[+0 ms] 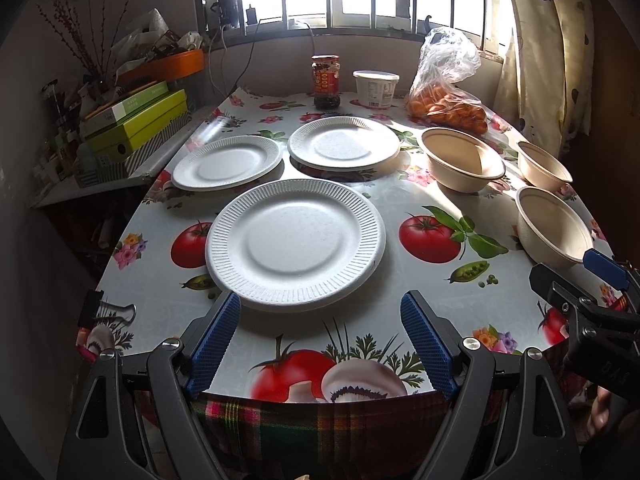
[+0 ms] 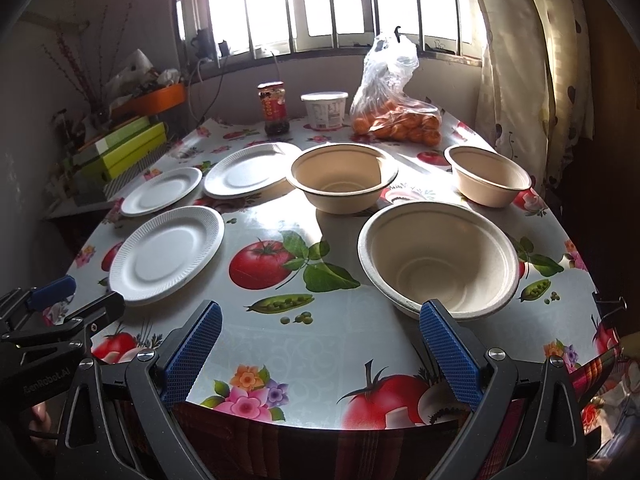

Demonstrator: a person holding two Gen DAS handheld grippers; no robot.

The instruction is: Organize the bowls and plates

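Three white ribbed paper plates lie apart on the table: a near plate [image 1: 296, 244] [image 2: 168, 254], a far left plate [image 1: 227, 162] [image 2: 162, 191] and a far middle plate [image 1: 344, 143] [image 2: 248, 174]. Three beige paper bowls stand upright on the right: a near bowl [image 2: 438, 258] [image 1: 554, 226], a middle bowl [image 2: 342, 176] [image 1: 462, 158] and a far right bowl [image 2: 486, 174] [image 1: 544, 166]. My left gripper [image 1: 320, 308] is open and empty, just before the near plate. My right gripper [image 2: 318, 316] is open and empty, its right finger close to the near bowl's rim.
The table [image 1: 400, 280] has a fruit-print cloth. At its far edge stand a sauce jar [image 1: 326, 82], a white tub [image 1: 376, 88] and a bag of oranges [image 1: 448, 100]. Boxes [image 1: 136, 124] pile on a shelf to the left. A curtain [image 1: 552, 52] hangs at right.
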